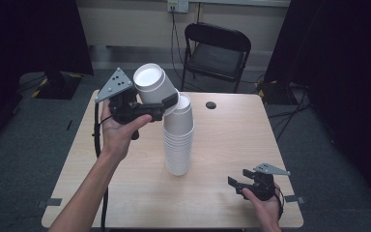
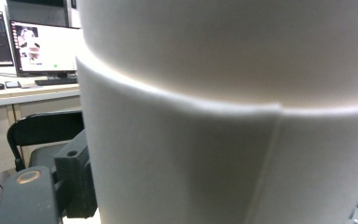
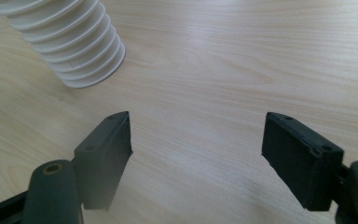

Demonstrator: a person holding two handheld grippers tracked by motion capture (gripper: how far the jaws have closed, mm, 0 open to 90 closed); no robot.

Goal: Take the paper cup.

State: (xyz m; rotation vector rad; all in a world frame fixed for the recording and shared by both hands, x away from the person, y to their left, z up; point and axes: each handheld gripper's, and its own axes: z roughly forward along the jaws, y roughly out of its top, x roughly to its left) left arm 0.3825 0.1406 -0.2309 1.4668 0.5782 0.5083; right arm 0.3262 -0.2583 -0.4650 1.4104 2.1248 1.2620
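A tall stack of white paper cups (image 1: 178, 140) stands upside down in the middle of the wooden table (image 1: 232, 140); its rims also show in the right gripper view as the stack (image 3: 70, 42). My left gripper (image 1: 166, 107) is raised just above and left of the stack's top, shut on a single white cup (image 1: 152, 84) that is tilted with its base toward the camera. That cup's wall (image 2: 223, 140) is pressed close in the left gripper view. My right gripper (image 1: 237, 185) rests low near the table's front right corner, open with nothing between its fingers (image 3: 105, 149).
A black folding chair (image 1: 216, 50) stands behind the table's far edge. A small dark round hole (image 1: 211, 105) sits near the far edge of the tabletop. Monitors (image 2: 42, 46) on a desk lie in the background of the left gripper view.
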